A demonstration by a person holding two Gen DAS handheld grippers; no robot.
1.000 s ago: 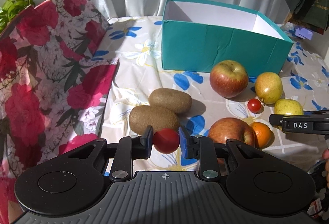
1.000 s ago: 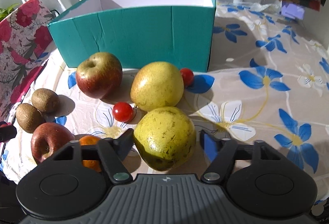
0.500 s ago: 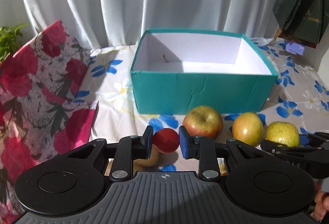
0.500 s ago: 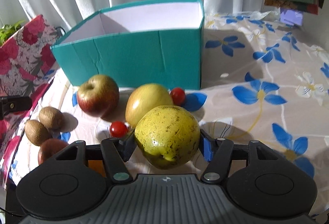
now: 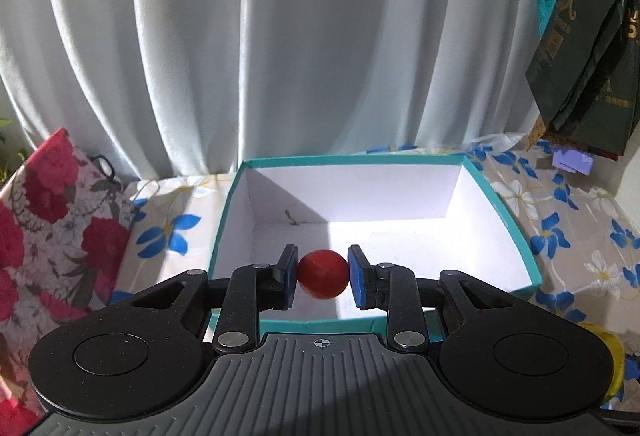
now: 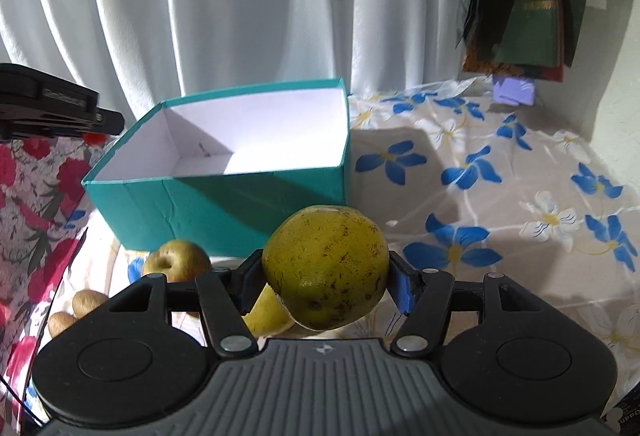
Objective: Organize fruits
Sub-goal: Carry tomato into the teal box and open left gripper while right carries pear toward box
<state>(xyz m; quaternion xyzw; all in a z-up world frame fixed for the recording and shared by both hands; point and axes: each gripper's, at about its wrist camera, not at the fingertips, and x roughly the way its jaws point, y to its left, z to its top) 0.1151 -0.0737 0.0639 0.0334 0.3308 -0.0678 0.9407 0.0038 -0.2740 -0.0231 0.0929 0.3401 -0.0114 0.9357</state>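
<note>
My left gripper is shut on a small red tomato and holds it over the near edge of the open teal box, whose white inside holds nothing. My right gripper is shut on a yellow-green pear, lifted in front of the teal box. The left gripper shows at the left edge of the right wrist view, above the box's left side.
An apple, another yellow pear and two kiwis lie on the flowered tablecloth before the box. A red floral bag stands left. Dark bags hang at right. White curtains hang behind.
Both grippers rose and moved forward with their fruit. The left one now holds the tomato over the box's near edge; the right one lifted the pear off the cloth.
</note>
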